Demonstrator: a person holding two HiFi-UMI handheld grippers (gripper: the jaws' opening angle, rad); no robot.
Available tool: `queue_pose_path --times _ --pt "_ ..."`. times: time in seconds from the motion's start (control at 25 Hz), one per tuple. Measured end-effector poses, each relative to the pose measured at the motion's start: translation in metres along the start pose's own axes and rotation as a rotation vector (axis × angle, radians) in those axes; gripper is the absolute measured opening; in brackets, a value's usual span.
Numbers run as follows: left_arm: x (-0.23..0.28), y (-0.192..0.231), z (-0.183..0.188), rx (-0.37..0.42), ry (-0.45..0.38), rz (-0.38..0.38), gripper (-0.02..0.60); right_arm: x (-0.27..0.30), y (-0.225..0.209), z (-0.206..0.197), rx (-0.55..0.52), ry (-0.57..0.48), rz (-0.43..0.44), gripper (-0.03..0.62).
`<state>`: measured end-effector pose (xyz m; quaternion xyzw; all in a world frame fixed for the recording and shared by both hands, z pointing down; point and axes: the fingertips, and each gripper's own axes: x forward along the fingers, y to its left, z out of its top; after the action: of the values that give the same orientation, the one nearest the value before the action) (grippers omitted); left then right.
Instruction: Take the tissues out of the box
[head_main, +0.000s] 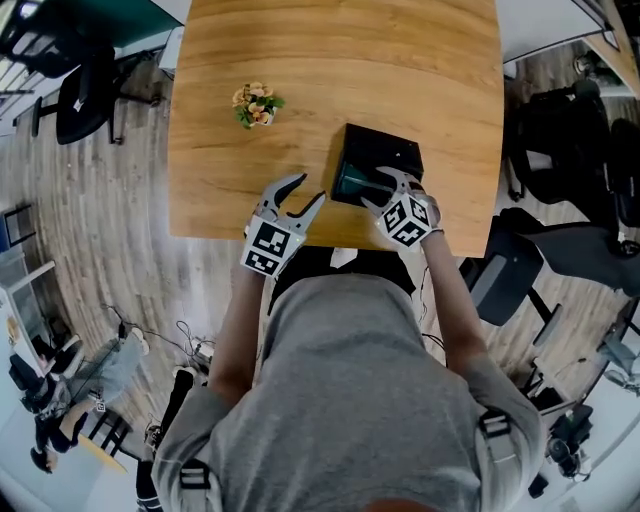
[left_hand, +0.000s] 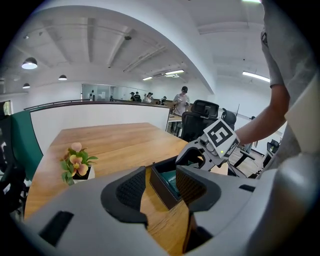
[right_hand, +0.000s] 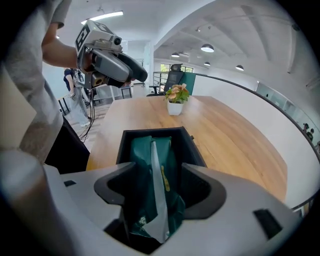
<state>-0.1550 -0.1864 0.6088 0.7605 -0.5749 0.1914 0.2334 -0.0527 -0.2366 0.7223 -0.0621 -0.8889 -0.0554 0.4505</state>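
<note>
The black box (head_main: 385, 145) sits at the near edge of the worktop (head_main: 400, 60). It holds a green tissue pack (right_hand: 142, 160), creased, with a pale strip down its middle. The right tool (right_hand: 159, 175) pinches that pack inside the box. The left tool (left_hand: 160, 175) gapes empty just beside the box.

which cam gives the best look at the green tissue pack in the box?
Right gripper view: the green plastic tissue pack fills the centre, pinched in the jaws of the right tool, inside the black rectangular box. Head view shows only a teal sliver beside that tool; left gripper view, a small teal patch.
</note>
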Motion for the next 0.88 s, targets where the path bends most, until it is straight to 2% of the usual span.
queue_pose_path --times 0.28,0.52,0.88 --pt "0.005 -0.002 -0.008 -0.028 0.006 0.007 0.204 0.02 -0.002 -0.007 0.002 0.05 0.037 0.293" --pt "0.008 -0.002 -0.011 -0.034 0.009 0.007 0.204 0.021 -0.001 -0.007 0.006 0.053 0.067 0.286" --pt "0.008 -0.002 -0.01 -0.018 0.006 0.0 0.203 0.021 0.006 -0.008 -0.086 0.055 0.048 0.176"
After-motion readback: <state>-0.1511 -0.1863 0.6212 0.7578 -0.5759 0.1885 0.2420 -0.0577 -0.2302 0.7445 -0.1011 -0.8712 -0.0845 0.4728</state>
